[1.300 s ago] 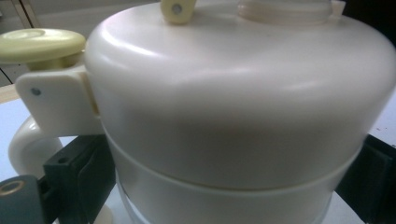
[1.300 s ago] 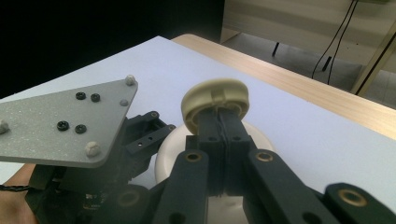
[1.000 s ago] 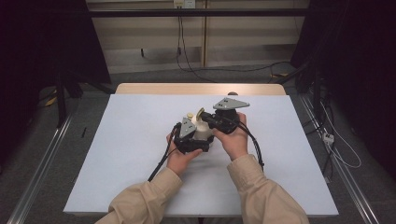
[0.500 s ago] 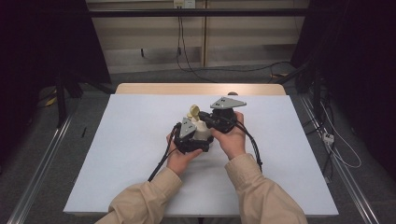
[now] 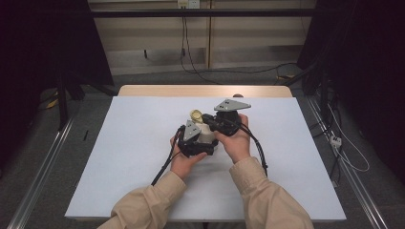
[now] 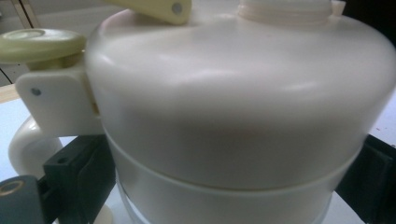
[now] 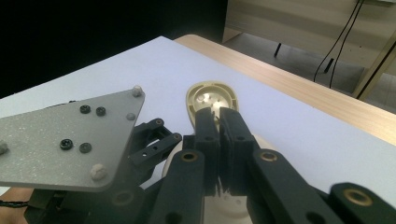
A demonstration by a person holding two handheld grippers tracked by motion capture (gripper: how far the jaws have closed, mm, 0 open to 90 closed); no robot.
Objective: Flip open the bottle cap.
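The cream jug [image 6: 243, 116] sits between the left gripper's [image 5: 195, 141] jaws, both pressed to its sides, near the table's [image 5: 305, 143] middle. Above the jug, the right gripper [image 7: 218, 116] pinches the yellowish flip lid [image 7: 211, 100], which stands tilted up. Both hands meet at the jug, forearms coming from the near edge. Bare white surface surrounds the jug on every side.

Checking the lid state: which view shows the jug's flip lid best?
The right gripper view: the lid stands open, underside facing the camera, beyond the closed jaws. The high view shows it small; the left gripper view catches an edge.
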